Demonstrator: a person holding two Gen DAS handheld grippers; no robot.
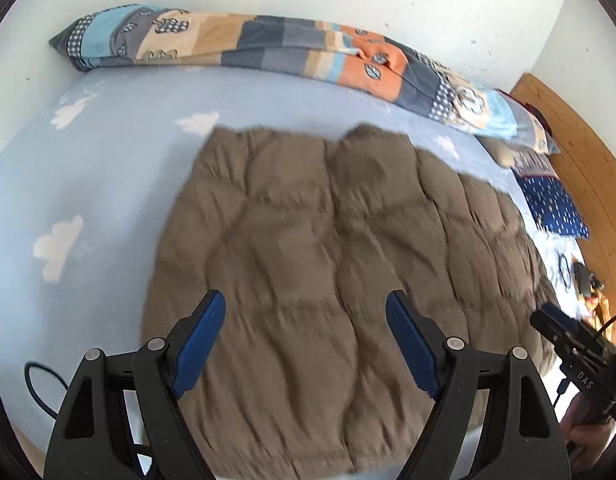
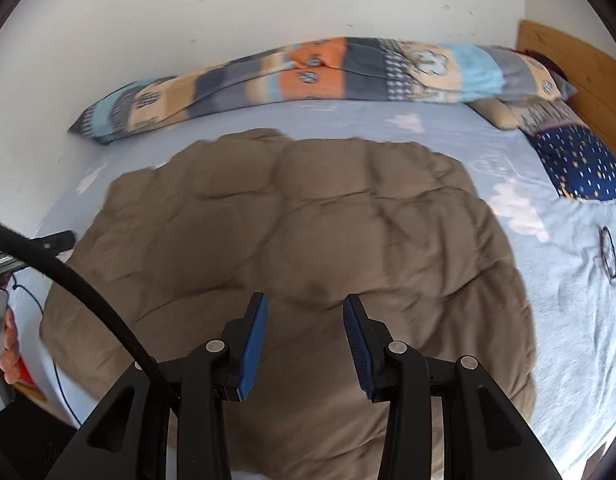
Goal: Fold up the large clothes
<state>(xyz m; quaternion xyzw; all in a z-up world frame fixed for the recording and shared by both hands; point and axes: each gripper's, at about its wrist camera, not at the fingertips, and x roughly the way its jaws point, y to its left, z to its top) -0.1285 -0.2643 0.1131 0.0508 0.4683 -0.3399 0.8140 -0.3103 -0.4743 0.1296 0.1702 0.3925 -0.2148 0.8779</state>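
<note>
The left gripper [image 1: 306, 312] and right gripper [image 2: 306, 314] hover spread and empty above the brown quilted jacket [image 2: 292, 240], lying flat mid-bed [image 1: 108, 168].

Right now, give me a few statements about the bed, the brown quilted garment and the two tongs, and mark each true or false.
1. The brown quilted garment lies spread on the light blue sheet. True.
2. The left tongs are clamped on the garment's edge. False: their blue pads stand wide apart with nothing between them.
3. A patchwork blanket lies along the wall at the far side of the bed. True.
4. The right tongs grip a pillow. False: they hang empty over the garment, jaws apart.
5. A dark blue dotted pillow lies near the wooden headboard. True.
</note>
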